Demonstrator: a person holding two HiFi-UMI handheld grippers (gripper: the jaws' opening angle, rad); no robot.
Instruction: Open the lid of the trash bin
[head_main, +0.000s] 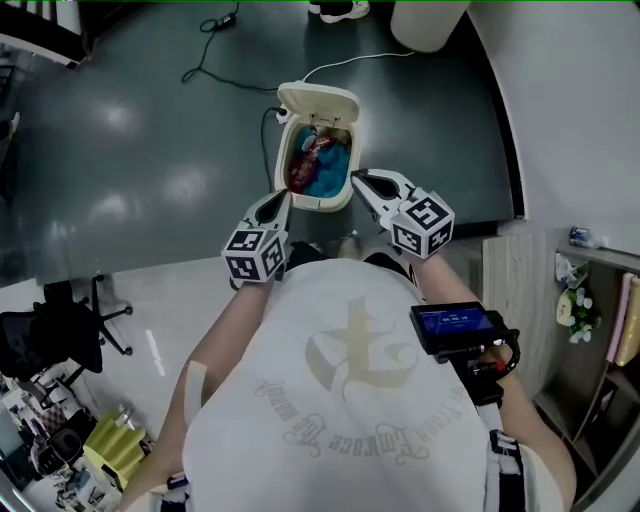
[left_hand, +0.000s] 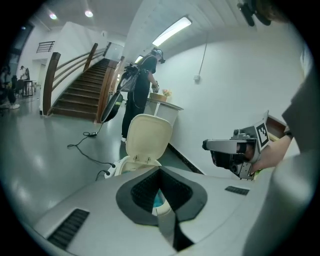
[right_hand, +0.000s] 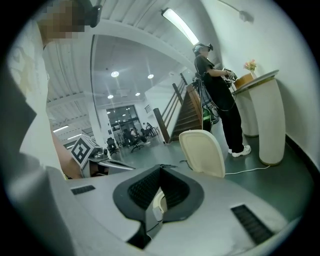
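Observation:
The cream trash bin (head_main: 283, 150) stands on the dark floor with its lid (head_main: 318, 100) swung up and back. Inside lies a blue liner with red rubbish (head_main: 320, 165). My left gripper (head_main: 283, 197) hangs just short of the bin's near left corner, shut and empty. At the near right corner is my right gripper (head_main: 360, 179), also shut with nothing in it. In the left gripper view the raised lid (left_hand: 148, 136) stands beyond my shut jaws (left_hand: 160, 169), with the right gripper (left_hand: 207, 145) alongside. The right gripper view shows the lid (right_hand: 202, 152) past its shut jaws (right_hand: 160, 167).
A black cable (head_main: 230, 75) and a white cable (head_main: 350, 62) run across the floor behind the bin. A white pedestal (head_main: 425, 25) stands at the back, and a person (right_hand: 220, 95) works at it. A wooden shelf (head_main: 520, 290) is at the right, an office chair (head_main: 60, 335) at the left.

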